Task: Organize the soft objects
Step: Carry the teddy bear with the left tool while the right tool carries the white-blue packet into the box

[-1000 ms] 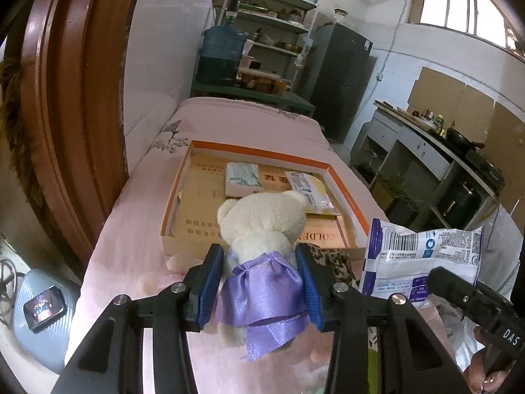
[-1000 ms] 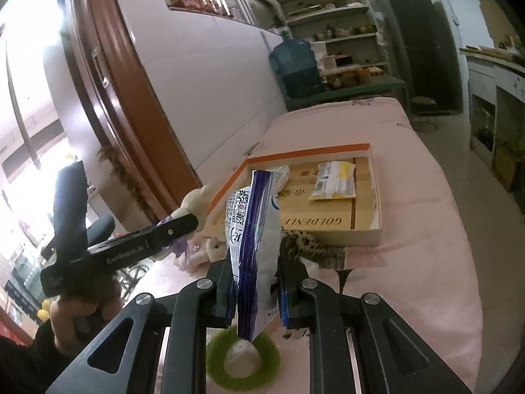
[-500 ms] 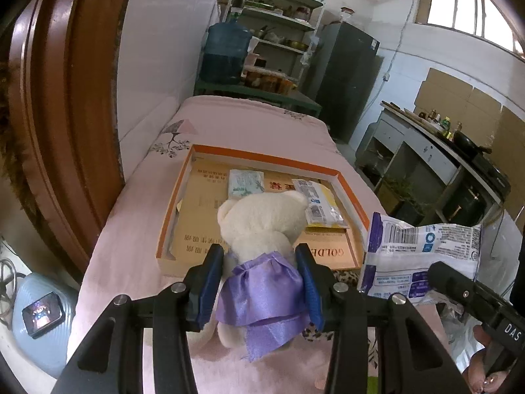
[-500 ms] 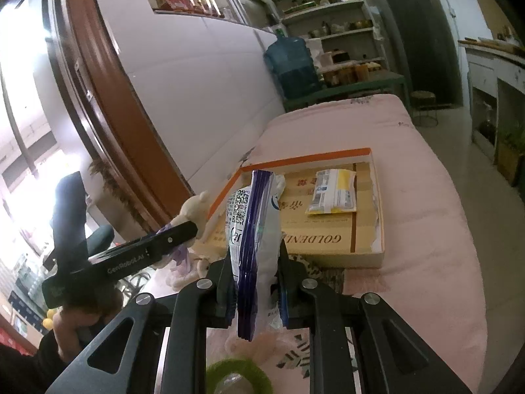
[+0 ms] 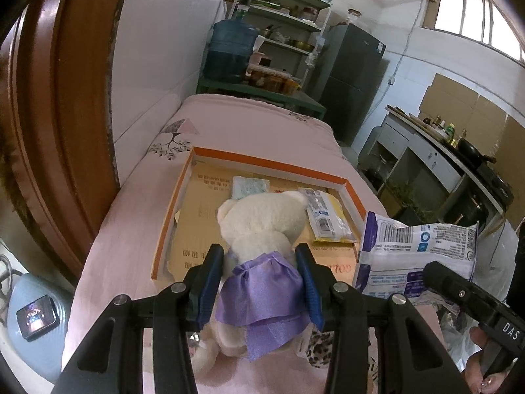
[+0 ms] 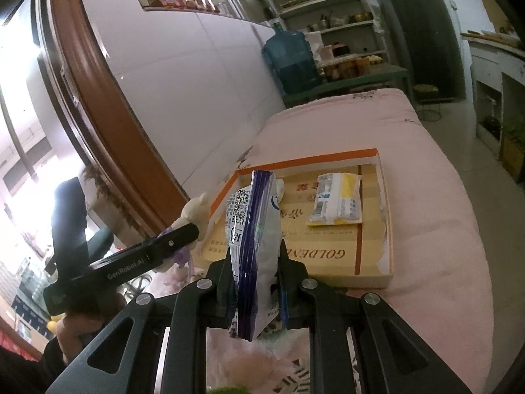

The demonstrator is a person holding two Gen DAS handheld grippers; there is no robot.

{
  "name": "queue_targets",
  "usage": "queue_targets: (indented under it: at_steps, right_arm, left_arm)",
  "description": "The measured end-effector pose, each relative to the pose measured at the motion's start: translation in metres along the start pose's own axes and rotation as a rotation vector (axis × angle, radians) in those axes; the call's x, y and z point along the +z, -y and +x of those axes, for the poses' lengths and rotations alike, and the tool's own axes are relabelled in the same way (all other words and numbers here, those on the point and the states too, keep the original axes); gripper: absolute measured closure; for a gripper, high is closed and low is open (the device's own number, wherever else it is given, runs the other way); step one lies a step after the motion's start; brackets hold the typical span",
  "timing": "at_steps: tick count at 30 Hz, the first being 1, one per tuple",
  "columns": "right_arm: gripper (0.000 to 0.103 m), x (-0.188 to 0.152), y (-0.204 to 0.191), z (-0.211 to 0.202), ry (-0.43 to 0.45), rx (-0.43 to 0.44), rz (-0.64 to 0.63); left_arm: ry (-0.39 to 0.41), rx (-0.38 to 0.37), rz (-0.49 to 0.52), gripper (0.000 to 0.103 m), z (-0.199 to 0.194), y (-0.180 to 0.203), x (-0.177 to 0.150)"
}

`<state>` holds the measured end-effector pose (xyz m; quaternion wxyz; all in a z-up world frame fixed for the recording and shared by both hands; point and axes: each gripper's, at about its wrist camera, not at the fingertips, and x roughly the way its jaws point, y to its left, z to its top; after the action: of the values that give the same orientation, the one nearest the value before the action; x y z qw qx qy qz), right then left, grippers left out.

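Note:
A cream teddy bear (image 5: 262, 226) in a purple satin dress hangs in my left gripper (image 5: 261, 262), whose blue pads press its body from both sides. It hovers over the near edge of a shallow orange-rimmed cardboard box (image 5: 272, 165). My right gripper (image 6: 254, 262) is shut on a white and purple tissue pack (image 6: 254, 239), held upright on its edge in front of the same box (image 6: 308, 162); the pack (image 5: 416, 249) also shows at the right of the left wrist view. The bear's head (image 6: 197, 210) peeks out beside the left gripper's body.
Inside the box lie a yellow and white packet (image 6: 338, 203) and a small pale blue packet (image 5: 249, 187). The box rests on a pink bedspread (image 6: 436, 197). A leopard-print item (image 5: 320, 348) lies under the bear. A brown door frame (image 5: 49, 115) stands left; shelves and a water jug (image 5: 229, 49) stand beyond.
Both grippers have moved forward toward the box with their loads. The box now sits nearer, the bear overlaps its near edge, and the green ring has dropped out of the right view.

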<state>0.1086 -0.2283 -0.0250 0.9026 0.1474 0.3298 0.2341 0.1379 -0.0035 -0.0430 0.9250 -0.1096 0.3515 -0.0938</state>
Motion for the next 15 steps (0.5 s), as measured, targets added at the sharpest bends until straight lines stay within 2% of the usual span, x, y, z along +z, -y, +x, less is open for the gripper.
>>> queue_targets:
  at_steps: [15]
  right_arm:
    - [0.083, 0.016, -0.001, 0.020, -0.011, 0.028, -0.003]
  left_arm:
    - [-0.009, 0.008, -0.020, 0.058, 0.013, -0.006, 0.008]
